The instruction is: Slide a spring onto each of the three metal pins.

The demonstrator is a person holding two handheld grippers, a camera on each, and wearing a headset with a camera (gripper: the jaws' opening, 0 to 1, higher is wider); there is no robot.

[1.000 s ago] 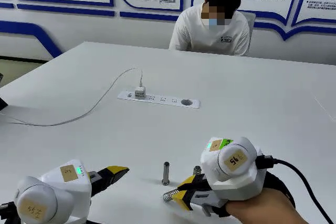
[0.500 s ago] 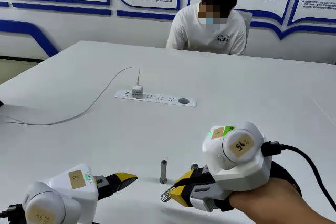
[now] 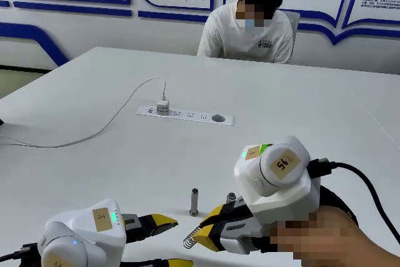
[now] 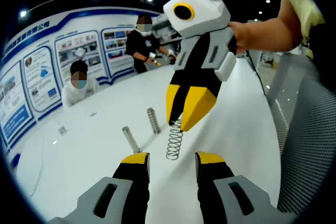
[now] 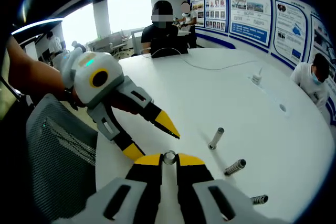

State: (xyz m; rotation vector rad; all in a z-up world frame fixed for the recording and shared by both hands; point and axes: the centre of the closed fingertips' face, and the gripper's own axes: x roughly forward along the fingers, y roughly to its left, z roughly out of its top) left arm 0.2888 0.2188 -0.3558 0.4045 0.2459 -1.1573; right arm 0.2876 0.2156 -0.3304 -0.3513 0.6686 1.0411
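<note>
Steel wire, loosely coiled: the spring (image 4: pixel 174 139) is pinched at one end by the jaws of the right gripper (image 4: pixel 177 123). The rest of the coil juts out past the tips. Its long axis carries on along the line of those jaws, slanting down toward the white worktop (image 3: pixel 281 117), and its free end seems to hang just above the surface.

The bare pin (image 5: pixel 216 138) stands upright ahead of the right jaws and off to their right, close by but not touching the coil. A second pin (image 5: pixel 234 167) further to the right already wears a spring. A third pin (image 5: pixel 258 199) beyond that looks sleeved too, though it is too small to be sure.

The left gripper (image 3: pixel 169 242) sits across from the spring with its jaws spread and nothing between them. The coil hangs straight ahead of their gap.

The right gripper is the nearer one to the bare pin. The coming move likely turns on swinging the spring's slanted axis upright over that pin's top, so the open end can drop over it.
</note>
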